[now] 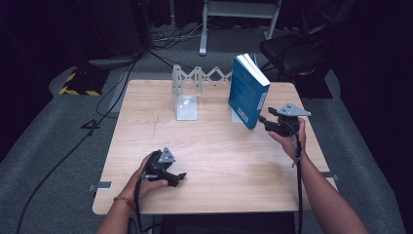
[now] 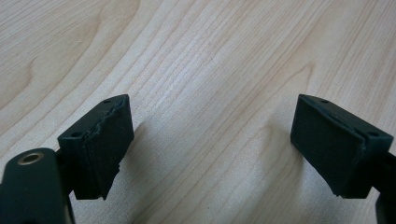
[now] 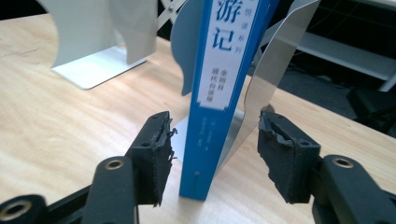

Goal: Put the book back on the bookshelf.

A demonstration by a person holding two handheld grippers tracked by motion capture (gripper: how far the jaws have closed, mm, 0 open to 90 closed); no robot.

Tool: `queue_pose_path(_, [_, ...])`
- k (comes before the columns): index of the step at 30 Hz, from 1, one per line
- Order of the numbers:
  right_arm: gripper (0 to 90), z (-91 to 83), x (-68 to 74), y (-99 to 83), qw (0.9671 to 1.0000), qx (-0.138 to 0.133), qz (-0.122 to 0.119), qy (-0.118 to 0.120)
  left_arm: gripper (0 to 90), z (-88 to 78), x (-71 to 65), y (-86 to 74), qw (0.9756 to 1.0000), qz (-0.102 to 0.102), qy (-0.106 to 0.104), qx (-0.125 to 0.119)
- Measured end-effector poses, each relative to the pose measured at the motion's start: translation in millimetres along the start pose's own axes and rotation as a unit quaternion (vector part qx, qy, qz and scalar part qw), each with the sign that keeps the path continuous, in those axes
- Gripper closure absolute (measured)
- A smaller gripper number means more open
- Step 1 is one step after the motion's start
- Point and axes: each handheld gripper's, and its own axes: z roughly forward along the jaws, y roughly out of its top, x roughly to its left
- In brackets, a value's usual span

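Resting your left gripper [image 1: 181,176] near the table's [image 1: 219,161] front edge, you kept its jaws wide, empty. Farther off, your right gripper [image 3: 212,154] straddled the blue book [image 3: 219,93], pads apart from it, leaning in the far bookend rack [image 1: 199,78].

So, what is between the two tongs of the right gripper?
The blue book stands between the tongs of the right gripper, a gap on each side; the right gripper view shows this.
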Motion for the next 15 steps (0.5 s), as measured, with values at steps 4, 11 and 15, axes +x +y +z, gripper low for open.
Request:
queue_pose_path(4, [40.7, -9.7, -2.4, -0.7, 0.9998, 0.010, -0.010, 0.014, 13.7, 0.0, 0.0, 0.0, 1.0000, 0.000, 0.000, 0.000])
queue_pose_path(11, [37.1, -29.0, -3.5, -1.7, 0.9976, 0.040, -0.039, 0.040, 13.7, 0.0, -0.1, 0.0, 1.0000, 0.000, 0.001, 0.000])
queue_pose_path(15, [33.3, -35.6, -1.9, -3.7, 0.9960, 0.055, -0.053, 0.046, 13.7, -0.1, -0.2, -0.1, 1.0000, -0.001, 0.001, 0.000])
